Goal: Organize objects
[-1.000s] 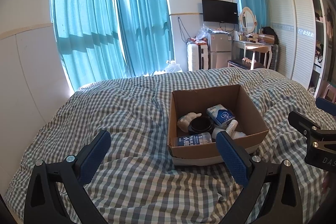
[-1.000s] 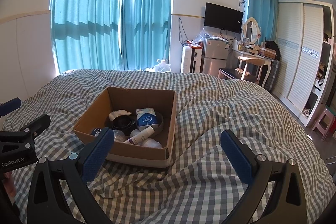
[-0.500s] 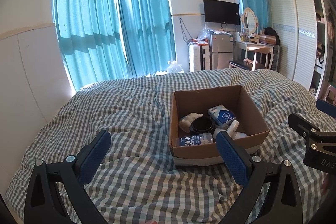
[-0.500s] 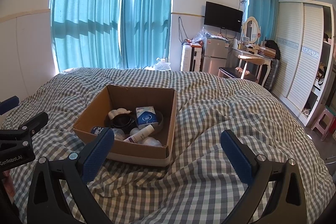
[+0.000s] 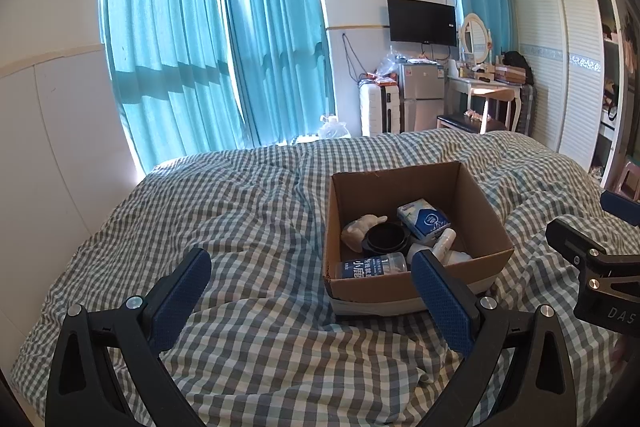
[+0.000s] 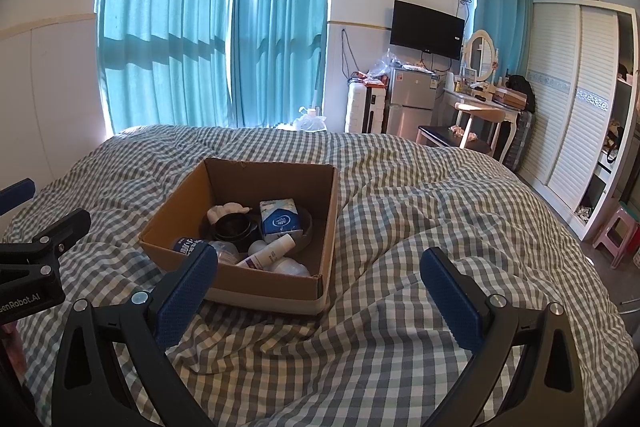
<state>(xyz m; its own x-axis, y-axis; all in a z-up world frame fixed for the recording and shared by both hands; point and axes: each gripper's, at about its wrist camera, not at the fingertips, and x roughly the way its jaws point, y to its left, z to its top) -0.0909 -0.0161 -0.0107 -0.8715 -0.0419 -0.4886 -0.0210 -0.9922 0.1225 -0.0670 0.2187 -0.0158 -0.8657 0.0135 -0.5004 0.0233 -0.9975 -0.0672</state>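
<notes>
An open cardboard box (image 5: pixel 476 203) (image 6: pixel 178 211) rests on a bed covered in grey-and-white checks. Inside lie a blue-and-white packet (image 5: pixel 424 221) (image 6: pixel 280 219), a black round container (image 5: pixel 386 237) (image 6: pixel 232 227), a white figurine (image 5: pixel 360 227) (image 6: pixel 226 211), a clear bottle with a blue label (image 5: pixel 372 266) (image 6: pixel 188 247) and a white tube (image 5: pixel 446 239) (image 6: pixel 268 251). My left gripper (image 5: pixel 310 287) hovers open before the box, left of it. My right gripper (image 6: pixel 320 279) is open too, nearer the box's right front corner. Both hold nothing.
The checked duvet (image 5: pixel 240 219) is rumpled, with a raised fold (image 6: pixel 440 227) right of the box. Teal curtains (image 5: pixel 208 47), a small fridge (image 5: pixel 420 95), a dressing table (image 5: pixel 488 91) and a white wardrobe (image 6: pixel 576 99) line the far walls. A pink stool (image 6: pixel 616 231) stands beside the bed.
Both views have drifted slightly back and up, so the box sits a touch lower in frame. The box, its contents and both open grippers are otherwise unchanged.
</notes>
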